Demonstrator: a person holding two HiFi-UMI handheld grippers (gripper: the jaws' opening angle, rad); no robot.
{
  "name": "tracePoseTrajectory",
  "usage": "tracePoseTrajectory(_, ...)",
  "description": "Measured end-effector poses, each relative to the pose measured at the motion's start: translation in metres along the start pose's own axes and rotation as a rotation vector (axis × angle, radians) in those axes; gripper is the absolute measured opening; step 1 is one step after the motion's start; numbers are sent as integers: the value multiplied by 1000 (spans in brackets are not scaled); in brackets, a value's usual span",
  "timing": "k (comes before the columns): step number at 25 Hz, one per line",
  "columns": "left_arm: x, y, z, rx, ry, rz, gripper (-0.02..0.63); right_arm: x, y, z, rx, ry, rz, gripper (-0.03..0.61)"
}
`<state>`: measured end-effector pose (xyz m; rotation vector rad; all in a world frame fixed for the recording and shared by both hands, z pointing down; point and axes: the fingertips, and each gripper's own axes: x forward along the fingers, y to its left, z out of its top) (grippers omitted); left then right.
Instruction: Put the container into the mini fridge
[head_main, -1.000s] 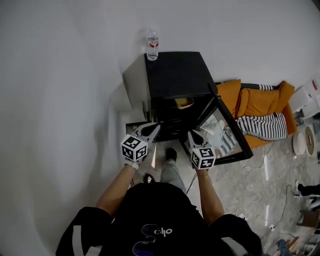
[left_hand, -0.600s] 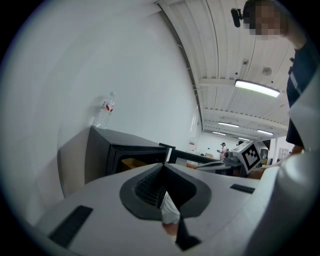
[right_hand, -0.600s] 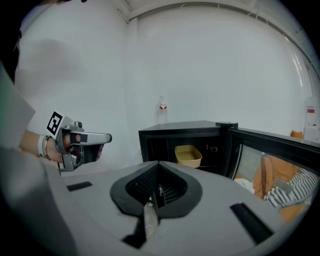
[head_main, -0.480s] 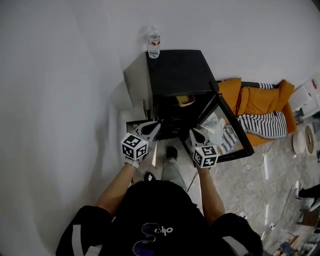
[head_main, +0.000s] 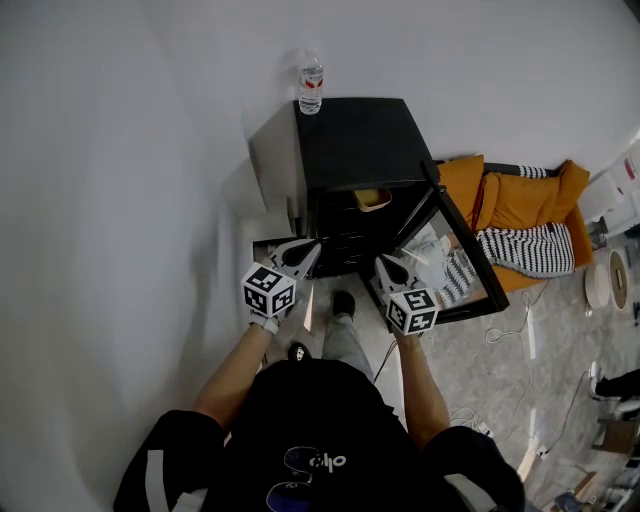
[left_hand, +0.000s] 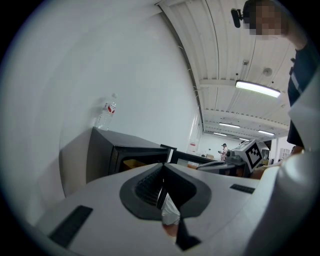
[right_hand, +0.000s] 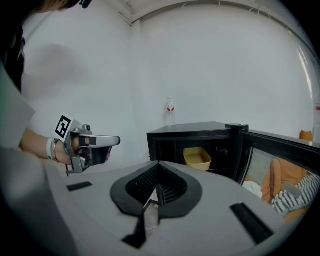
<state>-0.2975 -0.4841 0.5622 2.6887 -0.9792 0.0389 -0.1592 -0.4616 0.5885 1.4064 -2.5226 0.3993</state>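
Note:
The black mini fridge (head_main: 355, 140) stands against the white wall with its door (head_main: 455, 262) swung open to the right. A yellow container (head_main: 371, 200) sits on a shelf inside it, also visible in the right gripper view as the yellow container (right_hand: 197, 158) within the fridge (right_hand: 200, 135). My left gripper (head_main: 303, 252) hovers in front of the fridge's left side, shut and empty. My right gripper (head_main: 384, 266) is held in front of the opening, apart from the container, shut with nothing in it. The left gripper (left_hand: 162, 166) points at the fridge (left_hand: 125, 152).
A water bottle (head_main: 311, 84) stands on the fridge's back left corner. An orange couch (head_main: 520, 215) with a striped cloth (head_main: 525, 250) lies to the right behind the door. Cables (head_main: 500, 330) trail on the floor at the right. The person's shoe (head_main: 342, 306) is just before the fridge.
Both grippers stay almost where they were in front of the fridge; only the head view has shifted slightly.

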Motion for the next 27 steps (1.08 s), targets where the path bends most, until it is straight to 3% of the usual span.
tracePoseTrajectory(27,-3,3,-6,-19,2,13,6,4,4,-6,-1,25,28,8)
